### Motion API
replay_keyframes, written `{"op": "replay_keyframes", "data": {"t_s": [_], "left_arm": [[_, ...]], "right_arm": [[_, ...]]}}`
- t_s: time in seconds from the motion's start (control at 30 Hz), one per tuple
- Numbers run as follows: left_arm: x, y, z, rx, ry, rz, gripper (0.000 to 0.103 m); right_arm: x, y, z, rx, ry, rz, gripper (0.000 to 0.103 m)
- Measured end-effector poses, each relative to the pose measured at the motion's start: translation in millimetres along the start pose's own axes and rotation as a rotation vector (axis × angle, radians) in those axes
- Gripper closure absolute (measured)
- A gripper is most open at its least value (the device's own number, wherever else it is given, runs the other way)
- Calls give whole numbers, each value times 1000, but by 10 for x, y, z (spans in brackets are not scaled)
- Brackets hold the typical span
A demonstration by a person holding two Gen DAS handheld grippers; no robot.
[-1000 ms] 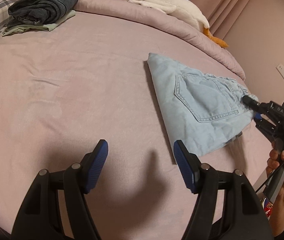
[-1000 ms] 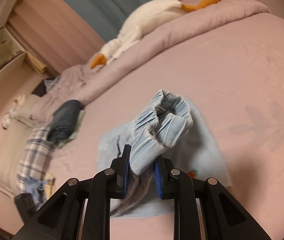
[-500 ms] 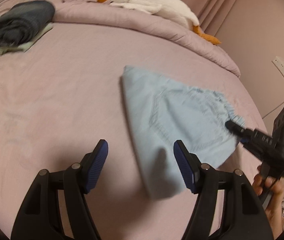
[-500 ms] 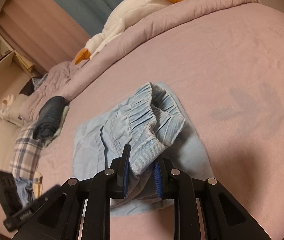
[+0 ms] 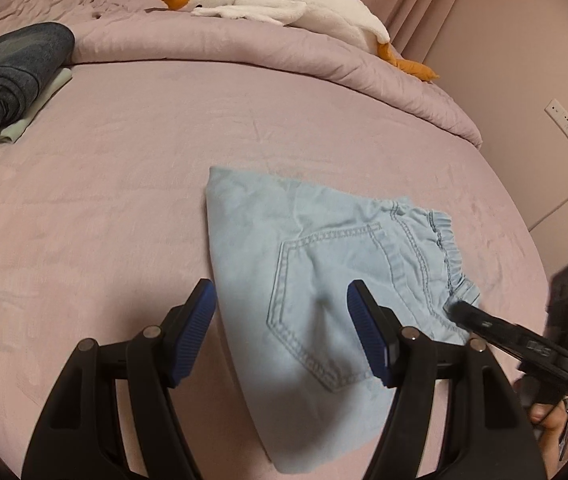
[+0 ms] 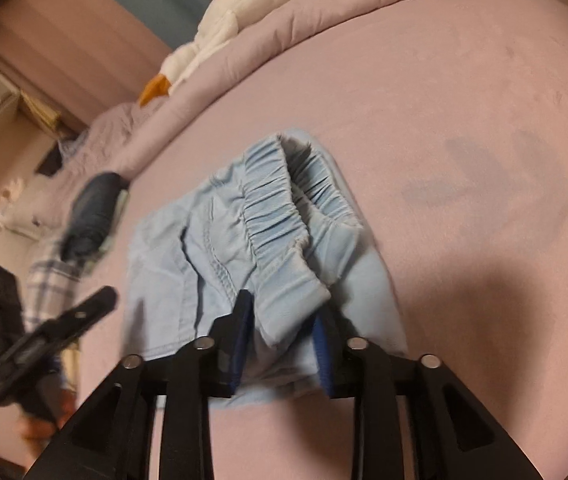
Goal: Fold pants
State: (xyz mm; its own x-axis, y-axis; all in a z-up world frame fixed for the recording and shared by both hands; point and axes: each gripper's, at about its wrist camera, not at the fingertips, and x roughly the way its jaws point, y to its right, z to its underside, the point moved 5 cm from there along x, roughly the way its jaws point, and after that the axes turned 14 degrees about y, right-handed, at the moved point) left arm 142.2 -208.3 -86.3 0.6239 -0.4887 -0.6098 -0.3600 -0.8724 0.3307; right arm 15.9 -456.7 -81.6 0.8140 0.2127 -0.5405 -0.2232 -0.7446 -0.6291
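Right tongs (image 6: pixel 282 344): opening at this moment; gathered corner of the elastic waistband (image 6: pixel 284 216) between the blue pads, slack on the right pad side, contact on the left pad not clear; grip judged as being let go.
Left tongs (image 5: pixel 282 332): released, nothing between the pads; hovering over the near edge of the folded pants (image 5: pixel 324 280), right pad above the back pocket (image 5: pixel 324 304), left pad above bare sheet.
Pants, place: flat on the pink bed sheet (image 5: pixel 124 200), light-blue denim, already folded into a compact wedge; back pocket facing up.
Pants, direction from tongs: straight ahead and below the right tongs, touching them at the waistband; ahead and slightly right of the left tongs, not touching.
Long axis: in the left wrist view, from the near lower edge up and away to the far folded corner; waistband end toward the right tongs, folded edge toward the left side.
Pointing: narrow folded corner aimed away, toward the rolled duvet (image 5: pixel 244 48).
Nearer hand: right, at the waistband; left close above the pocket, apart from the cloth.
Judged hinge of the coming move: waistband settling flat once dropped, left tongs placed to press or smooth.
Farther off: stacked dark folded clothes (image 5: pixel 16 64) well apart to the left; plush goose (image 5: pixel 284 4) on the duvet.
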Motion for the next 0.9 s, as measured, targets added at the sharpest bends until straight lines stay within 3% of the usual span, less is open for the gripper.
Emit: {"op": "replay_keyframes", "data": {"t_s": [0.1, 0.23, 0.37, 0.5, 0.63, 0.7, 0.9], "left_arm": [[48, -25, -46, -9, 13, -15, 35], [186, -22, -94, -25, -1, -13, 37], [377, 29, -44, 20, -65, -18, 52], [541, -38, 33, 26, -128, -33, 49], [599, -49, 41, 42, -154, -29, 49], [625, -33, 45, 59, -168, -25, 50], [517, -30, 59, 53, -143, -48, 48]], "right_arm": [[-242, 25, -83, -32, 69, 36, 69], [-422, -194, -207, -175, 152, 42, 69], [-240, -517, -207, -350, 143, 26, 70], [94, -711, -155, -471, 113, 34, 72], [471, -485, -97, -422, 12, 111, 83], [514, -408, -99, -402, 12, 112, 92], [457, -350, -185, -334, -7, 82, 92]]}}
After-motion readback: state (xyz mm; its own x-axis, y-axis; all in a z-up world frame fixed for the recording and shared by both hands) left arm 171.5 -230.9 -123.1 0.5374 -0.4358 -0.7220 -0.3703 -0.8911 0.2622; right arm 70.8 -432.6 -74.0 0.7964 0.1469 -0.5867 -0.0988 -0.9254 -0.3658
